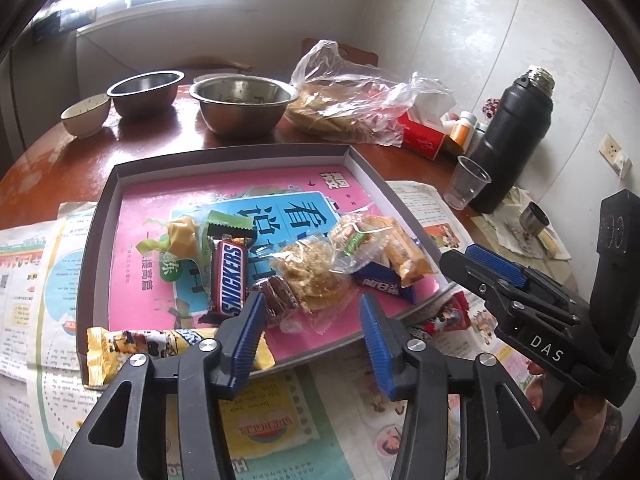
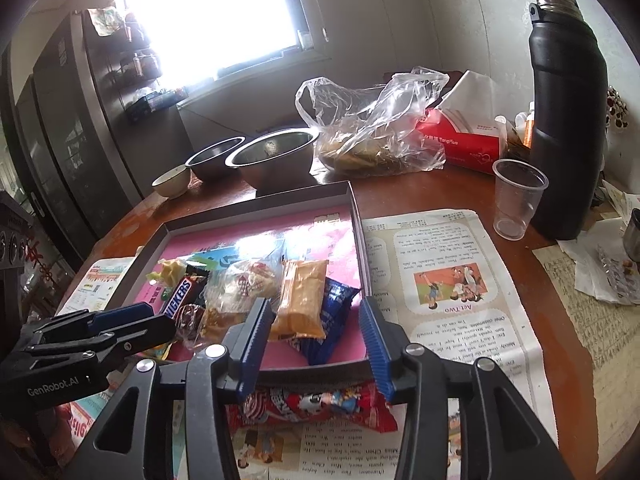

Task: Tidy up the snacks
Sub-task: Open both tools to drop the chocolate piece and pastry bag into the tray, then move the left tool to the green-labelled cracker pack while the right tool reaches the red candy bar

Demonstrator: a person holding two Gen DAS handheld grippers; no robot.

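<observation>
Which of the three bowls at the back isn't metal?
The small pale bowl, at the left end of the row; the other two bowls are shiny steel and larger.

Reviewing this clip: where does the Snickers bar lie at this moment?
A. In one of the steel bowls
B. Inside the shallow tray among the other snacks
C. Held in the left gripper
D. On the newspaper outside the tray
B: the Snickers bar lies flat on the pink sheet inside the shallow tray, beside other wrapped snacks, held by neither gripper.

Snacks in tray, table centre
Tray [image 1: 100, 216] on newspaper [image 1: 36, 280]; bowls [image 1: 244, 108] behind; flask [image 1: 508, 136] & cup [image 1: 466, 184] to right.
</observation>
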